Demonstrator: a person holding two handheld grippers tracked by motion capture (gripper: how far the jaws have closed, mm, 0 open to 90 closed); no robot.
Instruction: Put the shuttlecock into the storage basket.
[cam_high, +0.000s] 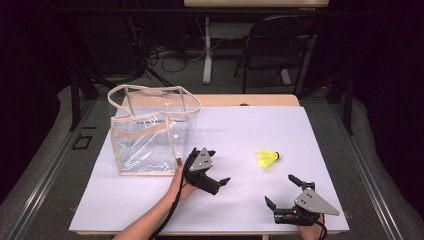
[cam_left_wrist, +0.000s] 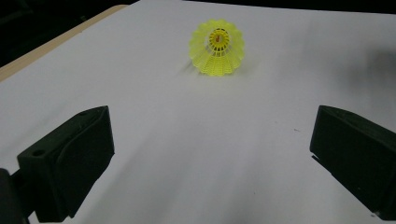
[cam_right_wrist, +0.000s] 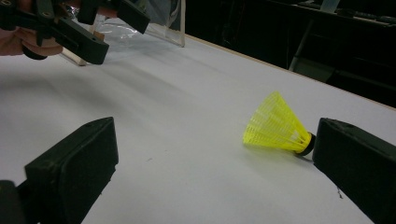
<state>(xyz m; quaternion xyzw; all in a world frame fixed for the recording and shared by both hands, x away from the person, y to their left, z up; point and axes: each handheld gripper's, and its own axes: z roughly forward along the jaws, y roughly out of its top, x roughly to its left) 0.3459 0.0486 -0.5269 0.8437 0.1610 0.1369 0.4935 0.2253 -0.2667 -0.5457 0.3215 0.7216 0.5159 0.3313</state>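
A yellow shuttlecock lies on its side on the white table, right of centre, well apart from a clear bag at the left; both grippers hover empty with jaws spread wide, the left gripper beside the bag, the right gripper nearer the shuttlecock; the right one should likely straddle the stiff cork end and close gently, sparing the flimsy skirt

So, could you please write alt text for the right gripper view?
A yellow shuttlecock lies on its side on a white table, just ahead of the open right claw. The left claw, also open, hovers farther off, near a clear bag.
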